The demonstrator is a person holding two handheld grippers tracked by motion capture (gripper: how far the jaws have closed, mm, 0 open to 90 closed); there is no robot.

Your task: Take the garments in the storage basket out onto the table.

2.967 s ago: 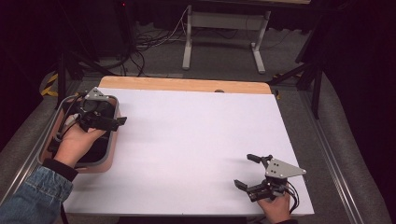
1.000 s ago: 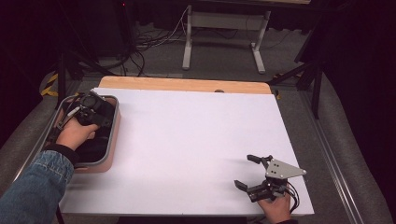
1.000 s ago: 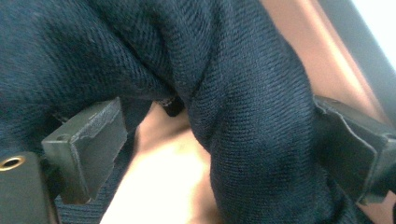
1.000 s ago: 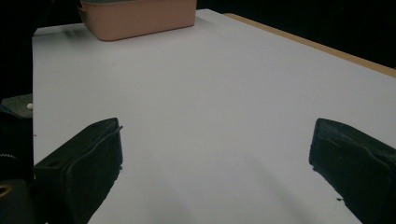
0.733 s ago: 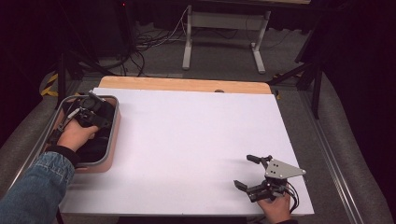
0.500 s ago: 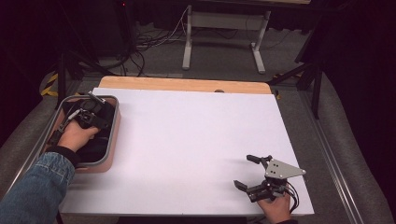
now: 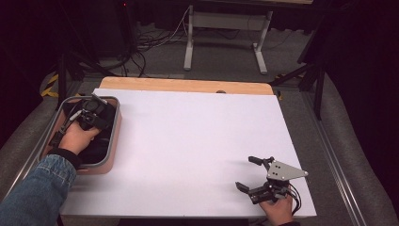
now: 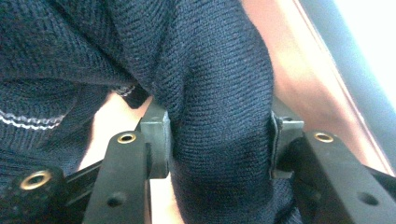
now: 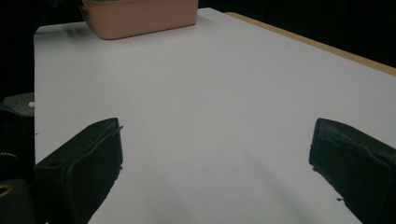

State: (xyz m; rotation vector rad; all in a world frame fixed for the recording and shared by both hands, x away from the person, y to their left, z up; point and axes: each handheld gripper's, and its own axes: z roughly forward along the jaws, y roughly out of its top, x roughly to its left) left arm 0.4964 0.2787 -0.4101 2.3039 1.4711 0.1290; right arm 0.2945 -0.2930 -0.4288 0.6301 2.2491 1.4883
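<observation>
Inside the bin [image 7: 112, 141] at the table's left edge, a fold of dark knit [image 8: 219, 116] is pinched by the left gripper [image 8: 217, 135], whose jaws have just been closing on it. The right gripper [image 7: 254, 175] is held open over the bare board [image 7: 197, 141]. If only this one fold is lifted, slippage or snagging on the rim is likely.

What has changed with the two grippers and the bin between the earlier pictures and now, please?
The left gripper has dipped from above the pink bin down into it, and its jaws have just been closing on a fold of the dark knitted garment, which the pads now pinch. The right gripper stayed open at the near right of the white table; the bin has not shifted.
</observation>
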